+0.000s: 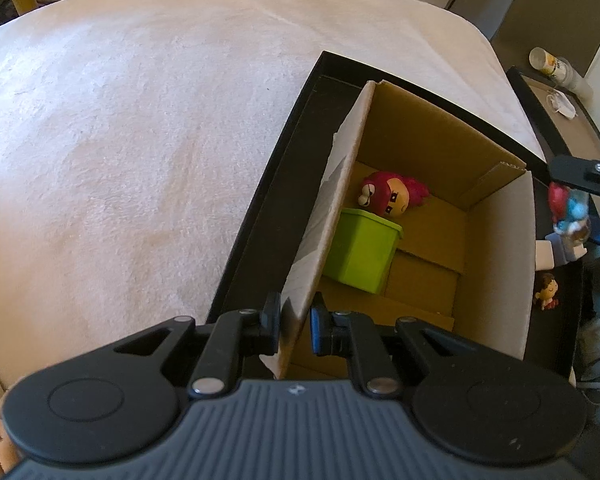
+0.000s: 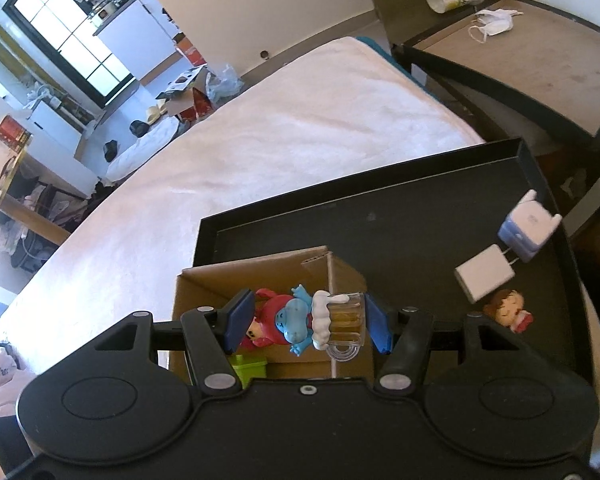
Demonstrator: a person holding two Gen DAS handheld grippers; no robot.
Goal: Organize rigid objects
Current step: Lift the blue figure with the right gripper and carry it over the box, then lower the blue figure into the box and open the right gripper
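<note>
The left gripper point(image 1: 296, 322) is clamped on the near wall of the cardboard box point(image 1: 496, 264), one finger outside and one inside, steadying it on the black tray point(image 1: 260, 216). The right gripper point(image 2: 307, 322) is closed on a toy figure point(image 2: 296, 322), blue and red with a clear beer mug at one side; the pads press on its two ends and it hangs just above the box's open top, not yet inside. Already in the box: a green tub point(image 1: 360, 250) against the gripped wall, and a red round-headed doll point(image 1: 388, 194) lying just beyond the tub. Outside the box, on the tray floor to its right: a white block point(image 2: 485, 276), a pale blue and white piece point(image 2: 526, 230) beyond it, and a small brown-haired doll point(image 2: 508, 314) nearest the camera. Judgement: the step in hand is the drop of the held figure into the box; three items outside remain. Risks: the grip bears on an uneven shape, the mug handle sticking out below, so the figure may twist or slip early and land on the box rim or on the tray. If released over the tub, it may perch on the tub's edge rather than settle on the box floor. The box wall is thin card; a pull from the left gripper may bend or tip it. Free floor appears to lie right of the tub.
</note>
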